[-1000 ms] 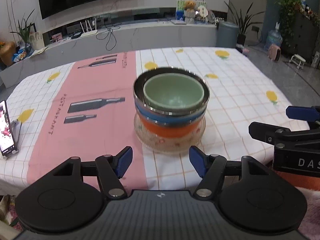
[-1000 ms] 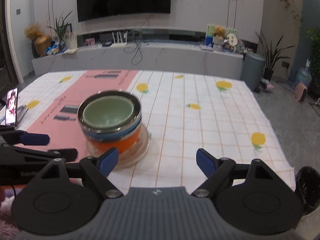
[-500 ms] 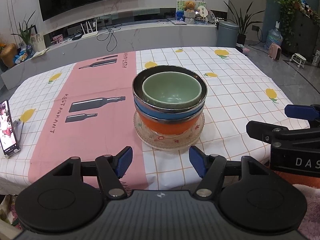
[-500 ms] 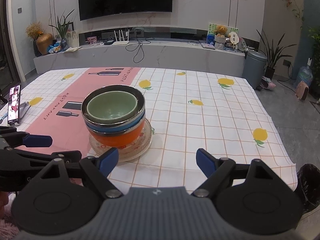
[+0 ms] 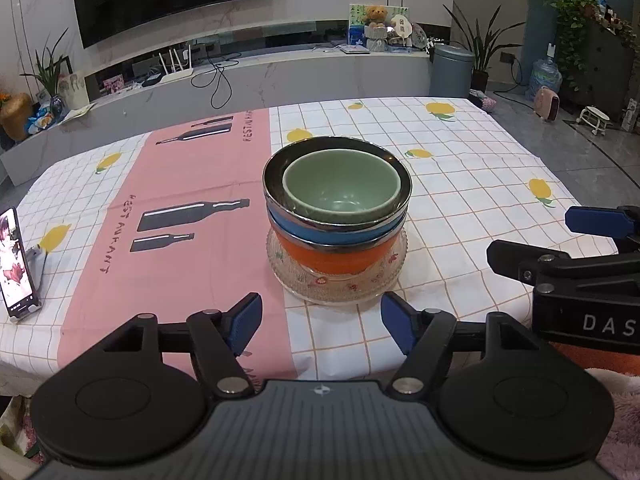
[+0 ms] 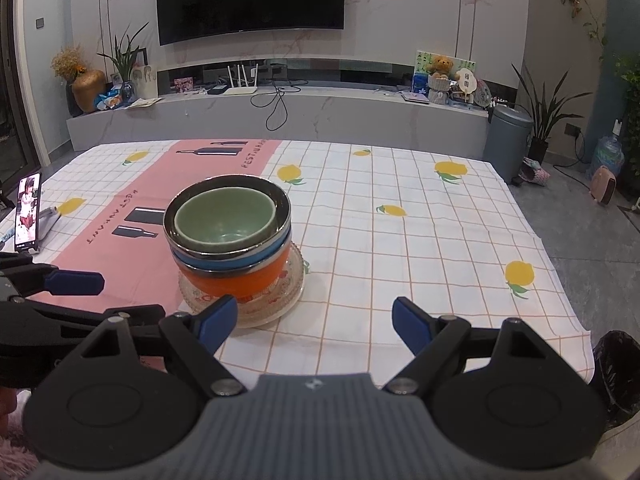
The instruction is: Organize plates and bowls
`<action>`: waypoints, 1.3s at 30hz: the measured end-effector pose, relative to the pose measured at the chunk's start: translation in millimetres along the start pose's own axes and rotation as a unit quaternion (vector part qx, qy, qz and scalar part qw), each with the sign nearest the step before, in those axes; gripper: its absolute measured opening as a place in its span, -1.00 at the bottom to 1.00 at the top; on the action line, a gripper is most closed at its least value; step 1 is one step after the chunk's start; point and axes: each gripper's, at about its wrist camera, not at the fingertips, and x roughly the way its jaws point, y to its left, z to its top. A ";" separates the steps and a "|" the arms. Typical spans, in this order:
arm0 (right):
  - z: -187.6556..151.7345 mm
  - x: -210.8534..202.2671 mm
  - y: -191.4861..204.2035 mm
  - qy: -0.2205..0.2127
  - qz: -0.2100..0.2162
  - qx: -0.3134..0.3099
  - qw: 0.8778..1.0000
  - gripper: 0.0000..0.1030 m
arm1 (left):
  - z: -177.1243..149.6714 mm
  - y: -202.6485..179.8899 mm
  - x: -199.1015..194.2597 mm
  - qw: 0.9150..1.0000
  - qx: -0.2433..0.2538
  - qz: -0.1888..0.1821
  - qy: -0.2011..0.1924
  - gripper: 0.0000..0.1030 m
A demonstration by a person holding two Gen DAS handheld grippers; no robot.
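Observation:
A stack stands mid-table: a green bowl [image 5: 341,190] nested in a blue steel-rimmed bowl [image 5: 336,236], in an orange bowl [image 5: 328,258], on a patterned glass plate [image 5: 320,286]. The stack also shows in the right wrist view: green bowl [image 6: 226,220], orange bowl [image 6: 236,278], glass plate [image 6: 280,300]. My left gripper [image 5: 320,322] is open and empty, just short of the plate. My right gripper [image 6: 314,322] is open and empty, right of the stack; it also shows in the left wrist view [image 5: 560,240].
A phone [image 5: 16,262] stands on a holder at the table's left edge; it also shows in the right wrist view [image 6: 27,212]. The tablecloth [image 5: 460,184] is white checked with a pink strip. A black bin [image 6: 616,364] sits right of the table.
Both grippers have drawn back a little from the stack, which has steadied on the plate. The jaws stayed open.

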 end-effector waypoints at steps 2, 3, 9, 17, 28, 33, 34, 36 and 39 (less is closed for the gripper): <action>-0.1 -0.1 0.3 -0.001 0.002 0.000 1.000 0.62 | -0.2 -0.3 0.3 1.000 0.002 0.000 -0.001 0.56; 0.0 0.1 0.4 -0.001 0.002 0.000 1.000 0.62 | -0.2 -0.3 0.6 1.000 0.002 -0.001 -0.001 0.56; -0.5 1.0 0.3 0.000 0.002 0.003 1.000 0.62 | -0.2 -0.2 0.6 1.000 0.003 -0.002 -0.001 0.56; 0.4 5.9 -0.3 0.005 0.002 0.007 1.000 0.62 | -0.3 1.3 2.2 1.000 0.004 -0.001 -0.001 0.56; 2.0 11.2 2.7 0.010 0.002 0.002 1.000 0.62 | 0.6 2.9 4.1 1.000 0.005 -0.002 -0.001 0.56; 2.9 12.4 4.7 0.011 0.004 -0.003 1.000 0.61 | 0.7 4.5 4.6 1.000 0.003 -0.001 0.001 0.56; 3.1 12.4 4.8 0.011 0.004 -0.003 1.000 0.62 | 0.8 4.8 4.2 1.000 0.003 -0.001 0.001 0.56; 3.2 11.8 4.7 0.009 0.004 -0.004 1.000 0.62 | 0.8 5.1 3.7 1.000 0.003 0.001 -0.001 0.56; 3.3 11.1 3.1 0.006 0.001 -0.002 1.000 0.62 | 1.1 6.1 4.4 1.000 0.002 0.001 0.001 0.56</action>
